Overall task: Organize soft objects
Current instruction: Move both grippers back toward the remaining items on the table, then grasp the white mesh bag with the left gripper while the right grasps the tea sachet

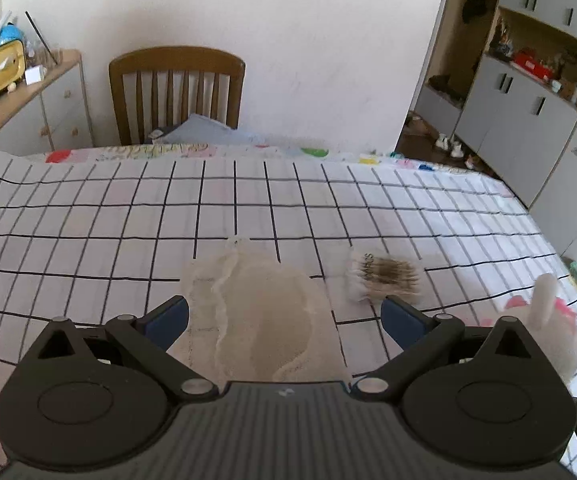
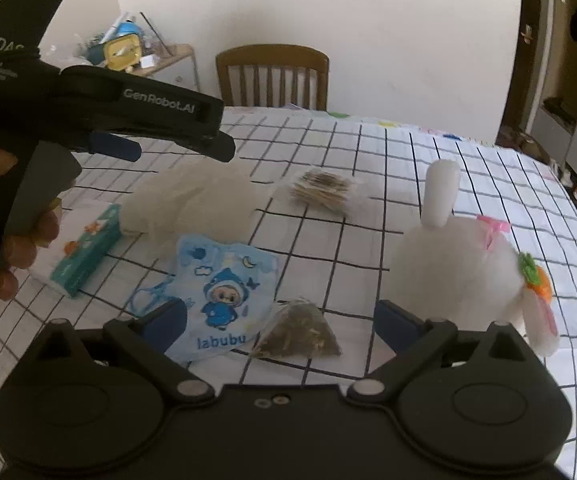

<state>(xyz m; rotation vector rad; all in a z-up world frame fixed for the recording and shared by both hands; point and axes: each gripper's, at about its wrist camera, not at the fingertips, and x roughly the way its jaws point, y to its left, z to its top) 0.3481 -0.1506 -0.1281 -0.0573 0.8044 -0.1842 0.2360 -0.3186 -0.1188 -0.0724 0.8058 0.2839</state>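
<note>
A cream mesh cloth (image 1: pixel 264 312) lies on the checked tablecloth between the open jaws of my left gripper (image 1: pixel 284 316), which hovers over it; it also shows in the right wrist view (image 2: pixel 192 204). A brown bristly bundle (image 1: pixel 384 276) lies to its right, also visible in the right wrist view (image 2: pixel 322 190). A white plush rabbit (image 2: pixel 464 264) stands at the right and shows in the left wrist view (image 1: pixel 544 316). My right gripper (image 2: pixel 280 320) is open above a blue "labubu" packet (image 2: pixel 224 296) and a tea bag (image 2: pixel 300 336). A teal tissue pack (image 2: pixel 88 256) lies at left.
A wooden chair (image 1: pixel 176 92) stands at the table's far edge. A sideboard (image 1: pixel 28 92) with clutter is at the back left, and grey cabinets (image 1: pixel 528 120) are at the right. The left gripper's body (image 2: pixel 100 112) fills the upper left of the right wrist view.
</note>
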